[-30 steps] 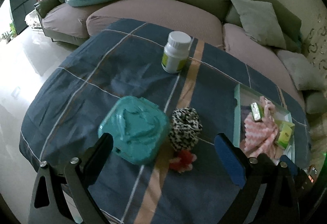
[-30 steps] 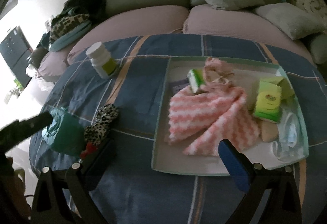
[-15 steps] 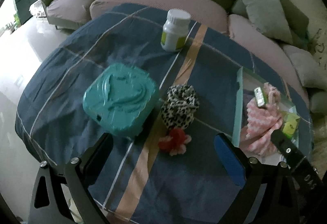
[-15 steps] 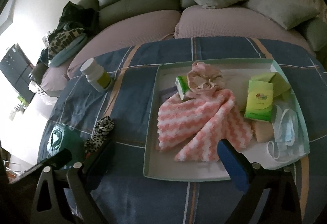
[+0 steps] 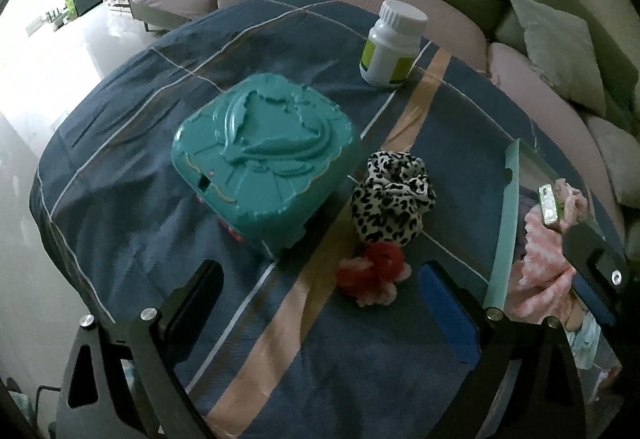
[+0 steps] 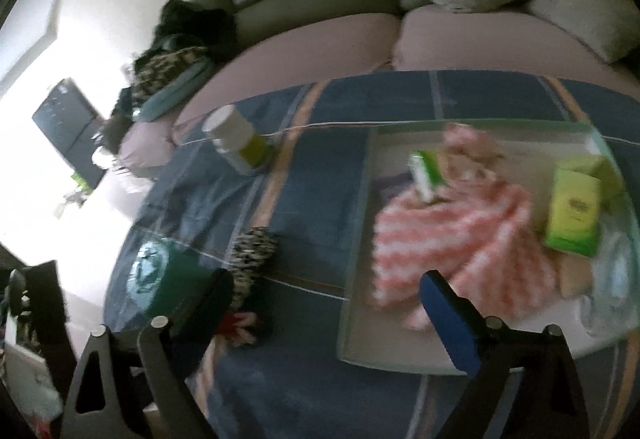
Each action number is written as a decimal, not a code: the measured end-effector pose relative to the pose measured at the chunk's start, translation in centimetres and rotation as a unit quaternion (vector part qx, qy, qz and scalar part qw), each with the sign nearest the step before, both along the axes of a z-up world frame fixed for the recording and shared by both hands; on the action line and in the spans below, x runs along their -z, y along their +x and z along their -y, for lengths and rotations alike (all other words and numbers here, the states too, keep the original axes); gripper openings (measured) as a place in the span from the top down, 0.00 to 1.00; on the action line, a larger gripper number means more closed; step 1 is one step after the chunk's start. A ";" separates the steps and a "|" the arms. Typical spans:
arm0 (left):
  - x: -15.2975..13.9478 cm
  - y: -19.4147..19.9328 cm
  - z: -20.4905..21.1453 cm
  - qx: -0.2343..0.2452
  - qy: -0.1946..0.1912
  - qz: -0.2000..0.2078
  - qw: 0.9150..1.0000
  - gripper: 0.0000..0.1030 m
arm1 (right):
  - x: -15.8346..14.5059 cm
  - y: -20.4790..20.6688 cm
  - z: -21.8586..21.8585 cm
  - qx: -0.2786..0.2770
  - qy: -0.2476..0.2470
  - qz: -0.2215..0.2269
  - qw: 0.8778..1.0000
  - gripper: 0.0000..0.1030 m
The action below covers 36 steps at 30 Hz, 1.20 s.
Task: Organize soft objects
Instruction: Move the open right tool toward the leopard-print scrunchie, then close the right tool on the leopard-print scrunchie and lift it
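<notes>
Leopard scrunchie (image 5: 394,197) lay centre-right of the left wrist frame on the blue cloth (image 5: 140,207), touching a red-pink pom-pom (image 5: 374,273) below it, beside the teal box (image 5: 262,163). Left gripper (image 5: 320,303) hung spread wide, grasping nothing. Right gripper (image 6: 324,303) was narrowing, nothing between its jaws; tray (image 6: 356,239) lay beyond it.

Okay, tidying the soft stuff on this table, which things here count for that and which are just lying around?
For the job: leopard scrunchie, red pompom, pink striped cloth, tray, face mask.

Lying about: teal box, pill bottle, green packets, sofa cushions.
</notes>
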<state>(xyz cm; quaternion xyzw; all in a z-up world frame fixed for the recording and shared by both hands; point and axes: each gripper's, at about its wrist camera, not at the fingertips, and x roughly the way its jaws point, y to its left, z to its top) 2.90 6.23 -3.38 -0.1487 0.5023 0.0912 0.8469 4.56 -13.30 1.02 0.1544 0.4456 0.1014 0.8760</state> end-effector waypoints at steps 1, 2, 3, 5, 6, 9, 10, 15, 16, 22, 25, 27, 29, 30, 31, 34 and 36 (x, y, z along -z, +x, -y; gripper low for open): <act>0.1 0.1 0.1 0.000 0.001 -0.001 1.000 0.09 | 0.2 0.2 -0.3 -0.008 0.006 -0.001 1.000 0.12; 0.3 0.1 0.3 0.000 0.001 -0.003 1.000 0.09 | 0.4 0.5 -0.7 -0.017 0.013 -0.003 1.000 0.15; 0.5 0.2 0.5 0.002 -0.001 -0.005 1.000 0.09 | 0.7 0.8 -1.0 -0.024 0.020 -0.007 0.999 0.17; 0.8 0.3 0.7 0.005 -0.004 -0.008 1.000 0.09 | 1.2 1.4 -1.7 -0.037 0.030 -0.013 0.999 0.21; 1.0 0.4 0.8 0.007 -0.005 -0.010 1.000 0.09 | 1.4 1.5 -1.9 -0.042 0.035 -0.014 0.998 0.22; 1.6 0.6 1.0 0.007 -0.007 -0.014 1.000 0.09 | 2.1 2.3 -2.4 -0.059 0.061 -0.021 0.996 0.27; 1.8 0.6 0.9 0.005 -0.012 -0.014 1.000 0.09 | 2.3 2.5 -2.6 -0.066 0.069 -0.021 0.995 0.28; 2.4 0.9 1.3 -0.001 -0.010 -0.013 1.000 0.10 | 3.9 3.6 -3.7 -0.083 0.088 -0.040 0.992 0.31; 2.6 0.9 1.3 0.000 -0.011 -0.014 1.000 0.10 | 4.3 4.0 -3.8 -0.086 0.100 -0.047 0.990 0.32; 3.3 1.5 1.4 0.000 -0.015 -0.023 1.000 0.27 | 6.2 5.1 -4.4 -0.092 0.126 -0.071 0.985 0.34; 3.5 1.7 1.5 -0.002 -0.023 -0.023 0.999 0.29 | 6.6 5.2 -4.7 -0.098 0.128 -0.071 0.984 0.34; 3.6 1.8 1.7 0.000 -0.025 -0.020 0.999 0.32 | 6.8 5.4 -4.9 -0.100 0.125 -0.071 0.985 0.35; 3.7 1.9 1.7 0.000 -0.029 -0.020 0.999 0.34 | 6.8 5.5 -5.2 -0.102 0.121 -0.066 0.985 0.36; 3.8 2.0 1.7 -0.001 -0.031 -0.020 0.999 0.35 | 6.8 5.6 -5.3 -0.101 0.117 -0.067 0.986 0.36; 3.8 2.1 1.7 -0.002 -0.033 -0.019 0.999 0.36 | 6.7 5.6 -5.4 -0.100 0.113 -0.068 0.986 0.36; 3.9 2.4 1.6 -0.004 -0.039 -0.016 0.999 0.40 | 6.5 5.6 -5.7 -0.102 0.100 -0.065 0.988 0.36; 4.0 2.5 1.6 -0.005 -0.044 -0.018 0.999 0.40 | 6.5 5.6 -5.8 -0.101 0.092 -0.062 0.989 0.37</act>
